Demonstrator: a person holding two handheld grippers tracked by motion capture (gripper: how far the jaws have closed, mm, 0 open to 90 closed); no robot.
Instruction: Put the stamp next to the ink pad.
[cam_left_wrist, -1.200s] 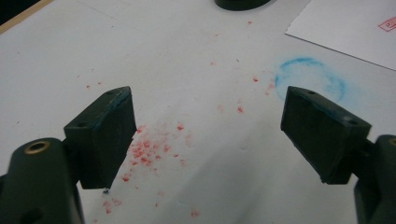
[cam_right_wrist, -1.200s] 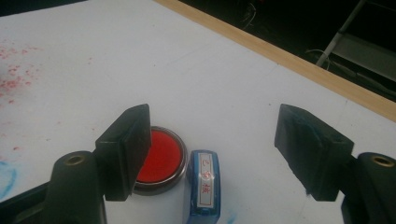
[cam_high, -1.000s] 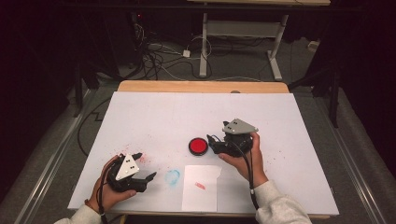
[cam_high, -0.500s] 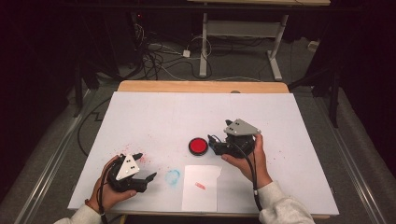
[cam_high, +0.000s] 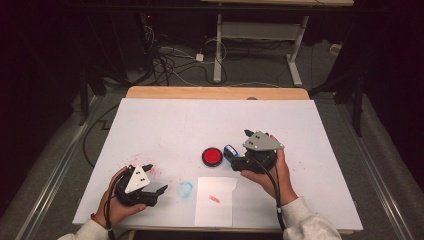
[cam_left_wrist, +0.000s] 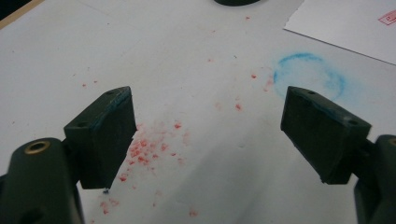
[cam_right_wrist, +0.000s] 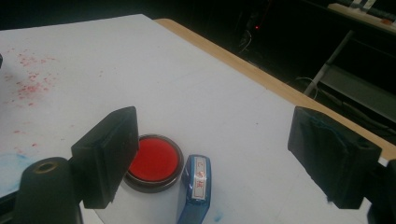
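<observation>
Two grippers are over the white table cover (cam_high: 165, 125), one in each hand. One blue stamp (cam_right_wrist: 194, 187) lies on its side on the cover, touching the rim of one round red ink pad (cam_right_wrist: 154, 161); in the high view the stamp (cam_high: 230, 151) sits just right of the ink pad (cam_high: 212, 156), near the middle of the table.

One right gripper (cam_high: 236, 159) points at the stamp from the right. Its jaws have just been opening and now stand wide apart, with the stamp lying low between them, free of both pads and held by neither.

One left gripper (cam_high: 155, 178) rests near the front left of the table, jaws spread wide with nothing between them, above a scatter of red ink specks (cam_left_wrist: 149, 144). One faint blue ring smudge (cam_left_wrist: 308, 77) marks the cover beside it.

One sheet of white paper (cam_high: 215, 200) lies at the front edge, bearing one small red stamp print (cam_high: 214, 199).
</observation>
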